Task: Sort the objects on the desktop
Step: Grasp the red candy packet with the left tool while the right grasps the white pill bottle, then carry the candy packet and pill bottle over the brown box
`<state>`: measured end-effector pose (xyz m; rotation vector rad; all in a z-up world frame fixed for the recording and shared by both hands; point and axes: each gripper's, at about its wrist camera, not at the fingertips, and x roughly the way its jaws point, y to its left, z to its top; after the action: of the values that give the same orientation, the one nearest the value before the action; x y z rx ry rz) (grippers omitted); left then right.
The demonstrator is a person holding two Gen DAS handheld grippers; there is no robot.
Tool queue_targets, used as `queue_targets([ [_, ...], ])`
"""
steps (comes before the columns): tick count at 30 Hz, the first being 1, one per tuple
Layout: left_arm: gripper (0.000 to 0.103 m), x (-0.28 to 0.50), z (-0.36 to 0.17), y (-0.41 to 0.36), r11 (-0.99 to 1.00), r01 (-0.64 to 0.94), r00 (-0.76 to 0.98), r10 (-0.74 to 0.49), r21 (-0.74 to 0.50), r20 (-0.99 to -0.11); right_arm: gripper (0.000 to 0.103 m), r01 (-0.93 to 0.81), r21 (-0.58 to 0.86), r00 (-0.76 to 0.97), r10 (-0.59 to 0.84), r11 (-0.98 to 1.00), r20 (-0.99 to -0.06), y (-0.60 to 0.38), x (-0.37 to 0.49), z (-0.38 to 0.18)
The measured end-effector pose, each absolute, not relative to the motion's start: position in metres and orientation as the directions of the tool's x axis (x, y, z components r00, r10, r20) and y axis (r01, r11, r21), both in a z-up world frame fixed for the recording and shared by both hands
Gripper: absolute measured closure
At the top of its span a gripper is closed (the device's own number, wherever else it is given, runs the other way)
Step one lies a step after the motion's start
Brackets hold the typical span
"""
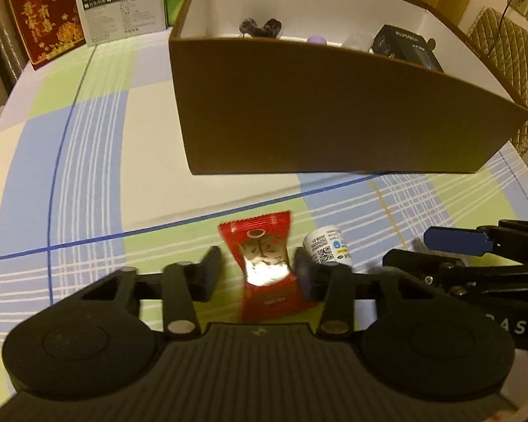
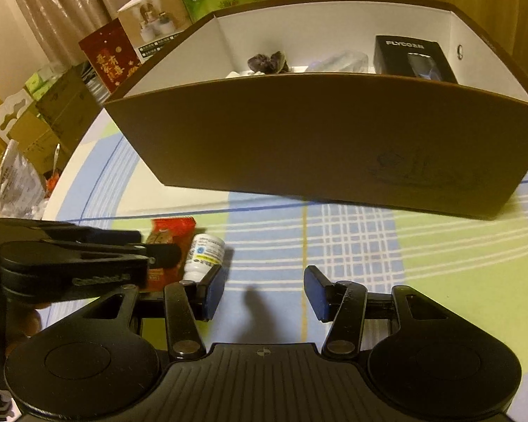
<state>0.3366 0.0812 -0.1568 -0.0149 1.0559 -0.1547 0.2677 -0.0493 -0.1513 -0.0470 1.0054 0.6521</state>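
Observation:
A red snack packet (image 1: 264, 263) lies on the checked tablecloth between the fingers of my left gripper (image 1: 258, 274), whose jaws stand open around it with a gap on the left side. A small white bottle (image 1: 329, 248) lies on its side just right of the packet. In the right wrist view the packet (image 2: 170, 237) and the bottle (image 2: 204, 256) lie at the left, beside the left gripper (image 2: 158, 256). My right gripper (image 2: 264, 293) is open and empty over the cloth, its left finger next to the bottle.
A large brown cardboard box (image 1: 334, 116) with a white inside stands behind, also in the right wrist view (image 2: 316, 140). It holds a black Flyco box (image 2: 412, 58), a dark wrapped item (image 2: 267, 61) and a purple thing (image 1: 316, 39). Cartons stand at the table's back.

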Motion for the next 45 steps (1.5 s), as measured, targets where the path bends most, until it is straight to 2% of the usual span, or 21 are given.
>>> queue_targets([
  [11,0.078,0.325,-0.153,0.122,0.999,-0.007,0.484,-0.042,-0.052,-0.874,0.054,-0.59,0.253,0.329,0.515,0.767,-0.792,-0.016,0.266,-0.159],
  [20,0.078,0.317,-0.151,0.141,0.996,-0.062,0.479,-0.028,-0.066,-0.877,0.054,-0.635,0.193,0.32,0.483,0.748,-0.815,0.011,0.271,-0.176],
  [24,0.077,0.318,-0.153,0.137,0.997,-0.053,0.475,-0.019,-0.049,-0.88,0.055,-0.666,0.157,0.333,0.479,0.729,-0.812,0.014,0.272,-0.18],
  [27,0.076,0.32,-0.157,0.134,0.998,-0.043,0.467,-0.02,-0.046,-0.884,0.07,-0.692,0.123,0.342,0.474,0.711,-0.811,0.011,0.273,-0.182],
  [28,0.076,0.32,-0.158,0.133,0.998,-0.037,0.47,-0.021,-0.044,-0.883,0.078,-0.697,0.12,0.341,0.475,0.707,-0.811,0.008,0.274,-0.182],
  [29,0.076,0.32,-0.158,0.131,0.999,-0.028,0.472,-0.024,-0.043,-0.881,0.079,-0.698,0.128,0.335,0.479,0.705,-0.811,0.004,0.275,-0.182],
  [45,0.079,0.296,-0.16,0.061,0.977,0.183,0.443,-0.183,-0.111,-0.878,0.079,-0.62,0.195,0.306,0.463,0.76,-0.832,-0.075,0.265,-0.172],
])
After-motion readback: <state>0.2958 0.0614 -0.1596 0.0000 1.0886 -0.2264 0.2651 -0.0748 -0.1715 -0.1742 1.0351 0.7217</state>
